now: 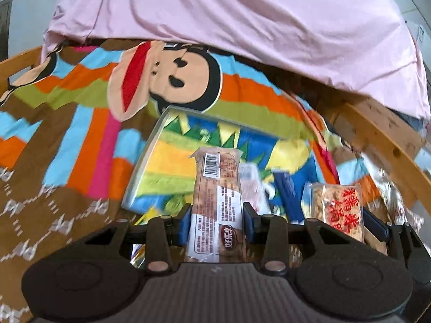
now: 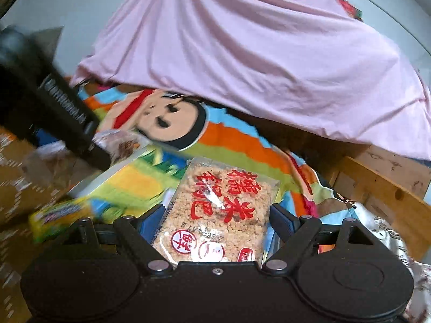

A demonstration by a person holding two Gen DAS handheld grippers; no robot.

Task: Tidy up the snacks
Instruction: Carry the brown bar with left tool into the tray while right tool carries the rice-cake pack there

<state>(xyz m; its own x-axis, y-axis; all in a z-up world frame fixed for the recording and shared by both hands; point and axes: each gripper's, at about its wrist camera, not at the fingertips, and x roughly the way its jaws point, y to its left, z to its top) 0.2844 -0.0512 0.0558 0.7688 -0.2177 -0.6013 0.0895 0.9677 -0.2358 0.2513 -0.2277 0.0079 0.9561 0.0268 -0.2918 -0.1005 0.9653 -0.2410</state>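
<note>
My left gripper is clamped on a light, crinkly brown snack bar, pinched across its narrow middle. My right gripper grips the brittle rice-cracker packet by its edges. The clear tray lies at eleven o'clock of the bar.

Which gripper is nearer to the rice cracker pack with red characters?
Right. The right gripper holds the rice cracker pack between its fingers; the left gripper, beside it, grips a brown bar.
</note>
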